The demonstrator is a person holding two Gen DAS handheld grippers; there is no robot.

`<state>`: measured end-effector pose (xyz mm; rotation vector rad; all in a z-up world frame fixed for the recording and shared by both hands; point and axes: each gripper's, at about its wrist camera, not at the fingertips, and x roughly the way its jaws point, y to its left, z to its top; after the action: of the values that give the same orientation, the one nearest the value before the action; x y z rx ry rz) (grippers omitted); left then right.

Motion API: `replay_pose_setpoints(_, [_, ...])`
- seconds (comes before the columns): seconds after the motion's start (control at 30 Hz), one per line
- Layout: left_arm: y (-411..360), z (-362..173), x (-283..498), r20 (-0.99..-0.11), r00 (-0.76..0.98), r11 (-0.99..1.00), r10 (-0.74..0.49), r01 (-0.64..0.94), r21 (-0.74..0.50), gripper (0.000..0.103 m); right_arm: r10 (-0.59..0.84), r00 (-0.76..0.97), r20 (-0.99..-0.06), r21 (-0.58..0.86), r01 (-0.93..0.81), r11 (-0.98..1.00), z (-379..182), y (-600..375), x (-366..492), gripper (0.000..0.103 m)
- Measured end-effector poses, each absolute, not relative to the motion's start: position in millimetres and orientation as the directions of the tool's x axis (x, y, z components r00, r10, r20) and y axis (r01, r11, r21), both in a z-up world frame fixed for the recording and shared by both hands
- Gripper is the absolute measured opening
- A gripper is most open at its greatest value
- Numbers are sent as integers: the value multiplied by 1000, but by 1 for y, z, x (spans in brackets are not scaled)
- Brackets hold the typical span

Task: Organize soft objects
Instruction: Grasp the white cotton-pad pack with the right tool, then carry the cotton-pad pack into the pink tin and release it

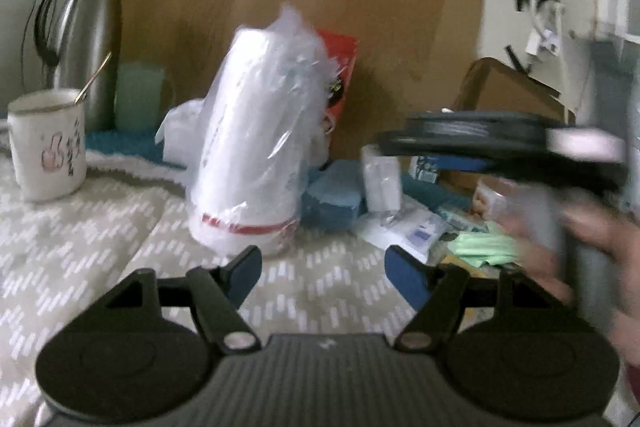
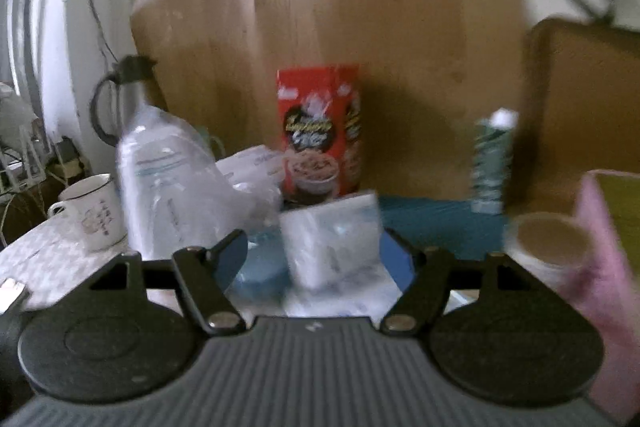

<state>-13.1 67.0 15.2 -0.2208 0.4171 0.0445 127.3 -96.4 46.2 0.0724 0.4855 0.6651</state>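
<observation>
Hovering over the patterned cloth point(image 1: 80, 247), we hold the left gripper point(image 1: 322, 273) with jaws apart and nothing between them; bare cloth lies ahead. At twelve o'clock stands the plastic-wrapped roll pack point(image 1: 256, 147), with a mug point(image 1: 48, 143) at ten. Our right gripper point(image 2: 316, 259) is also spread, a white soft packet point(image 2: 332, 239) between its jaws, though blur hides any contact.

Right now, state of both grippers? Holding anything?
Left gripper: open, nothing between its fingers, only the patterned cloth beyond.
Right gripper: open; a white packet shows between its fingers, but no pad presses on it.
</observation>
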Motion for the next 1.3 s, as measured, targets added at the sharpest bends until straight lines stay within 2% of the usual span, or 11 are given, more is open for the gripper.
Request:
replay_pose_setpoints(0.1, [62,15,-13,-394,919,979,-4,-76,-187,70,568,664,-486,221,-535,815,36,-72,154,75])
replay_pose_setpoints(0.17, [62,15,-14,-389,921,976,-13,-74,-207,70,555,649,-520,230,-519,823,31,-69,163,54])
replay_pose_setpoints(0.3, [69,13,-16,-388,921,963,-32,-76,-258,71,578,655,-486,317,-484,815,34,-103,148,37])
replay_pose_setpoints(0.6, [71,15,-18,-390,909,949,-148,19,-316,79,846,431,-315,687,-511,517,34,-252,47,38])
replay_pose_setpoints(0.7, [58,17,-17,-395,886,927,-242,91,-365,79,842,431,-324,738,-442,510,14,-301,21,39])
replay_pose_setpoints(0.8, [34,18,-12,-408,846,897,-345,168,-409,79,695,574,-433,623,-367,691,7,-330,-1,46])
replay_pose_setpoints(0.87, [15,22,-8,-419,819,889,-392,221,-400,79,572,675,-465,506,-328,798,9,-339,-15,67])
replay_pose_setpoints(0.9, [5,24,-6,-423,807,886,-413,247,-393,79,535,706,-464,460,-324,827,11,-342,-23,68])
replay_pose_setpoints(1.17, [-37,25,26,-492,751,885,-441,274,-376,99,595,672,-441,286,-523,803,17,-305,-50,87])
replay_pose_setpoints(1.23, [-47,24,33,-510,739,891,-440,288,-352,94,586,665,-463,225,-551,803,15,-286,-47,88])
replay_pose_setpoints(1.3, [-57,20,40,-544,718,899,-434,302,-318,75,583,653,-483,185,-575,797,13,-272,-42,88])
